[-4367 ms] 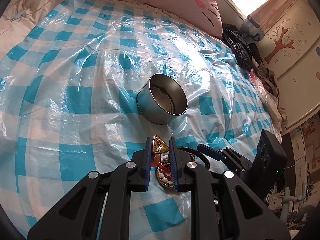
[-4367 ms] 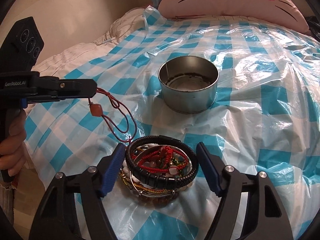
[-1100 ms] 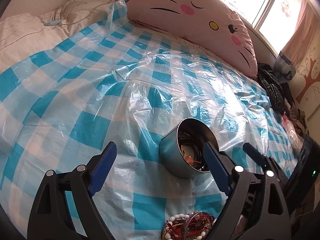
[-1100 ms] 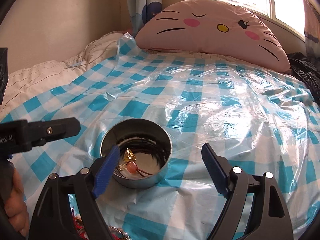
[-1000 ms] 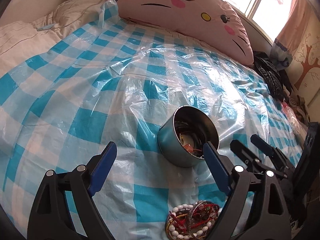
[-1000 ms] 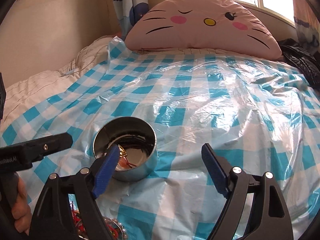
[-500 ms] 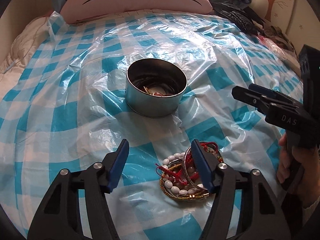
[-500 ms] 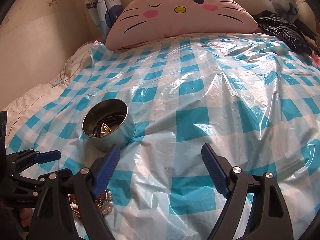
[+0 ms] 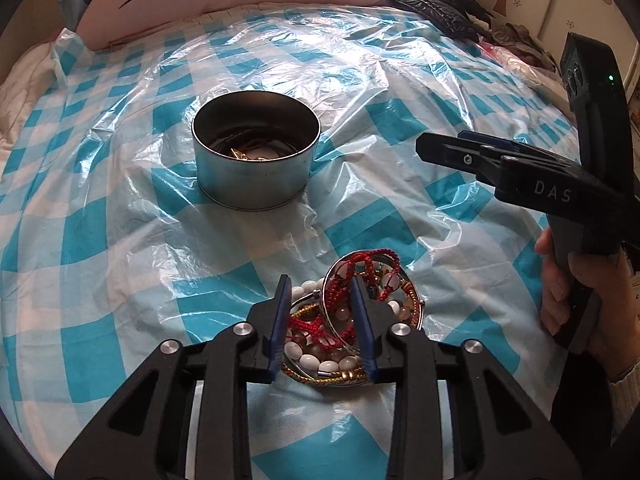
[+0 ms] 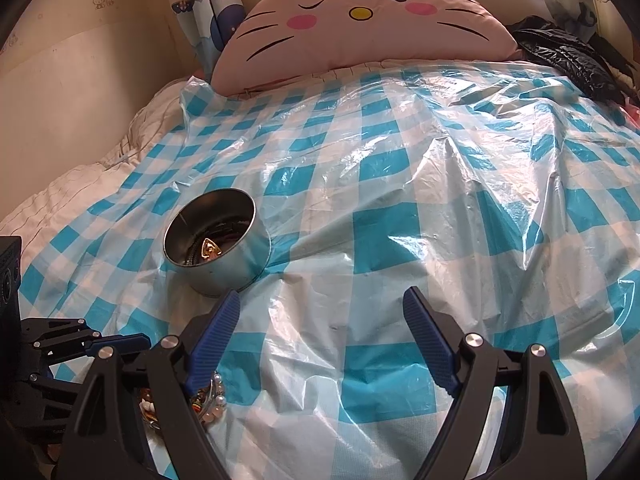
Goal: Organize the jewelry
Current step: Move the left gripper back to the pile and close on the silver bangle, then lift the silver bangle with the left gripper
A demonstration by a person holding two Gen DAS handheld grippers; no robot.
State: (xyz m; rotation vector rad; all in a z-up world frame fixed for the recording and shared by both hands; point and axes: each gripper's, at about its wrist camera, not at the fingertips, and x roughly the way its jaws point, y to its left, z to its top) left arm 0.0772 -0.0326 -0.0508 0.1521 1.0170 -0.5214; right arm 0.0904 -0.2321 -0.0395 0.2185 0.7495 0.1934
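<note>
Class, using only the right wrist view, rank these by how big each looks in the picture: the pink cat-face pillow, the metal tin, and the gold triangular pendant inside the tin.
1. Pink cat-face pillow, widest by far, even at the far end of the bed.
2. Metal tin, much smaller in the picture, though nearer the camera.
3. Gold triangular pendant, a small shape inside the tin.

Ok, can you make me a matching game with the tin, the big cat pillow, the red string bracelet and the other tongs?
Things:
1. round metal tin
2. cat pillow
3. red string bracelet
4. right tongs

Descriptions:
A. pink, at the far end of the bed
B. wide open, nothing between them
C. between the closing left tongs
D. standing on the checked plastic sheet, a gold triangle piece inside

Pairs: 1-D, 2-A, 3-C, 4-B
</note>
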